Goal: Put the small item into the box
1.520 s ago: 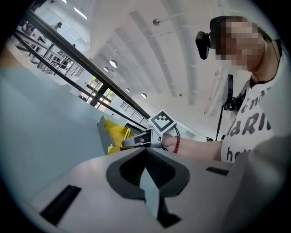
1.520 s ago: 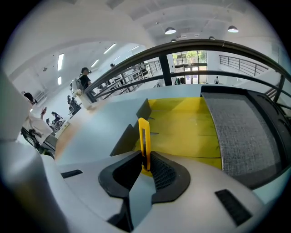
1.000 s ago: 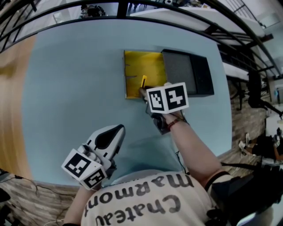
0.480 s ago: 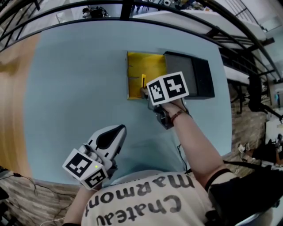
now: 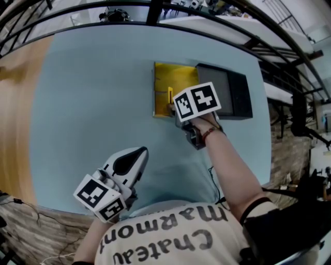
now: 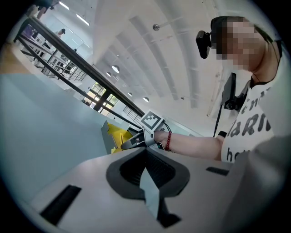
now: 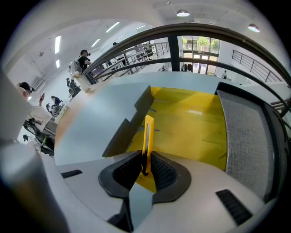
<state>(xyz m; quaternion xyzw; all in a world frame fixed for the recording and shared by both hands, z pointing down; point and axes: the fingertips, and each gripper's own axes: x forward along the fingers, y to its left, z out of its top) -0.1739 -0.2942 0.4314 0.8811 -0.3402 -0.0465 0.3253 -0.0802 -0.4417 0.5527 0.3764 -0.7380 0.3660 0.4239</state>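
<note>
A slim yellow utility knife [image 7: 148,139] stands up between the jaws of my right gripper [image 7: 145,168], which is shut on its lower end. It shows as a yellow sliver [image 5: 169,96] in the head view, just over the near edge of the open yellow box [image 5: 173,83]. The box's yellow floor [image 7: 191,125] lies right ahead in the right gripper view, its grey lid [image 5: 223,93] folded out to the right. My left gripper [image 5: 133,163] hangs low near my body, jaws shut with nothing between them [image 6: 148,175].
The pale blue table [image 5: 88,103] spreads left of the box. A brown wooden strip [image 5: 13,114] borders its left side, and black railings [image 5: 155,10] curve past its far edge. The box's left flap [image 7: 132,120] stands up beside the knife.
My right gripper has carried the knife a little forward and up, over the box's near edge. The left gripper has stayed put.
</note>
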